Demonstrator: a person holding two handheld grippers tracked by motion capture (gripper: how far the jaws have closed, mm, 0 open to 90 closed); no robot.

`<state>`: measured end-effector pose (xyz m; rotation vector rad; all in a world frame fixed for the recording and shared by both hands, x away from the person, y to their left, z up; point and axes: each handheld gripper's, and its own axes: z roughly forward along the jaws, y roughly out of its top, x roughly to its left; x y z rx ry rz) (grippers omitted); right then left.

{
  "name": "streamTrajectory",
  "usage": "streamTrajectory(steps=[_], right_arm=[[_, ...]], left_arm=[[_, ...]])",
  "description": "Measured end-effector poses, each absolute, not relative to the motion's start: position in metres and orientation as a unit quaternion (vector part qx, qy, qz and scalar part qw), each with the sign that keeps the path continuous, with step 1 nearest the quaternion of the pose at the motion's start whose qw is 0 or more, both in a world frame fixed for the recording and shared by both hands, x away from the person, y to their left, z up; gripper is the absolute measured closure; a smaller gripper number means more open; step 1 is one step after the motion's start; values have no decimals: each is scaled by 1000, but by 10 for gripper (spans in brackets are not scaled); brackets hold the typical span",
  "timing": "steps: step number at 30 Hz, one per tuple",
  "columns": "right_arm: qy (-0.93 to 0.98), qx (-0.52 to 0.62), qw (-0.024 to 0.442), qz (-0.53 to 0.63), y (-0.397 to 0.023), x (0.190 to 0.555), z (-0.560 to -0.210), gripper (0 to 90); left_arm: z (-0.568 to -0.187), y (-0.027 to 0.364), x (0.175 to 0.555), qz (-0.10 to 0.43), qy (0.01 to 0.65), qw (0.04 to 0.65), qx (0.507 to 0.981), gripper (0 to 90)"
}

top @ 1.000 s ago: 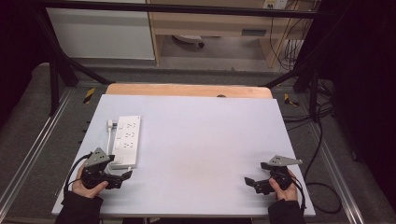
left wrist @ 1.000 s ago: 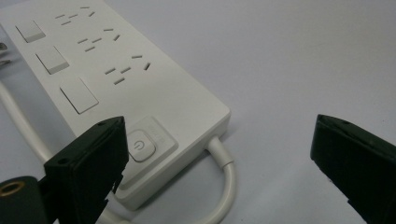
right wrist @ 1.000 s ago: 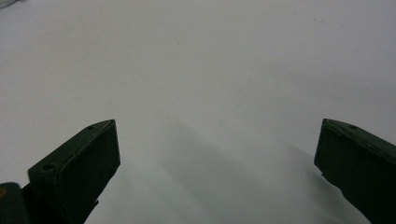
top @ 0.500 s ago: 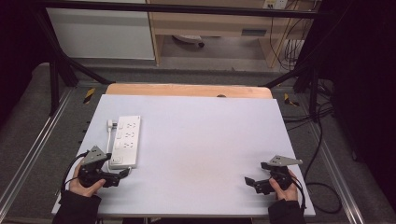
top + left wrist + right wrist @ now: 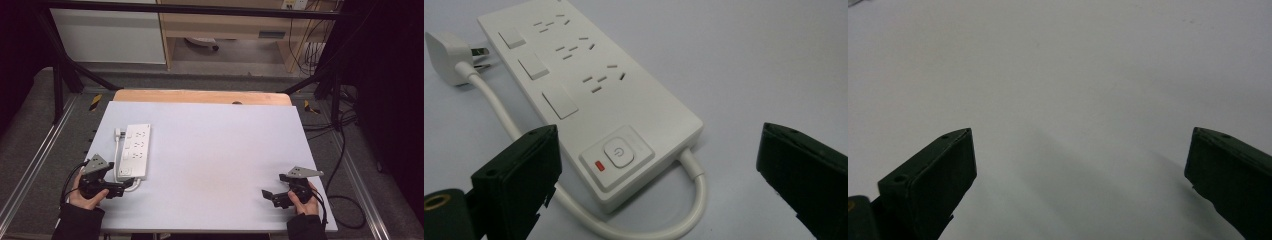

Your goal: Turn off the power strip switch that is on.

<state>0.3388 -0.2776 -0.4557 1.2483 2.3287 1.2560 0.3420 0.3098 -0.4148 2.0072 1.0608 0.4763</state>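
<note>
A white power strip [image 5: 135, 151] lies on the left part of the white table [image 5: 215, 150], with its white cord [image 5: 131, 184] looped at the near end and its plug [image 5: 118, 133] beside it. In the left gripper view the power strip [image 5: 589, 95] shows three switches, a power button [image 5: 618, 151] and a red light, and the plug [image 5: 451, 55] lies at upper left. My left gripper [image 5: 119, 190] stands open just short of the strip's near end, nothing between its jaws. My right gripper [image 5: 270, 195] rests open near the front right corner, over bare table [image 5: 1063, 90].
A wooden board [image 5: 200, 96] edges the far side of the table. Black frame posts [image 5: 65, 75] stand at both sides, and cables [image 5: 345, 150] trail on the floor to the right. A cabinet [image 5: 110, 30] and shelving stand beyond.
My left gripper has drawn back a little toward the front edge, away from the strip's near end. The right gripper has stayed put.
</note>
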Motion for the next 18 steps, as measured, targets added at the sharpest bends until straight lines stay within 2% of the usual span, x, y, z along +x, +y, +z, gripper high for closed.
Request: streamTrajectory(steps=[18], right_arm=[[792, 424, 109, 426, -278, 339, -455, 7]], left_arm=[[-409, 316, 350, 198, 436, 386, 788, 41]])
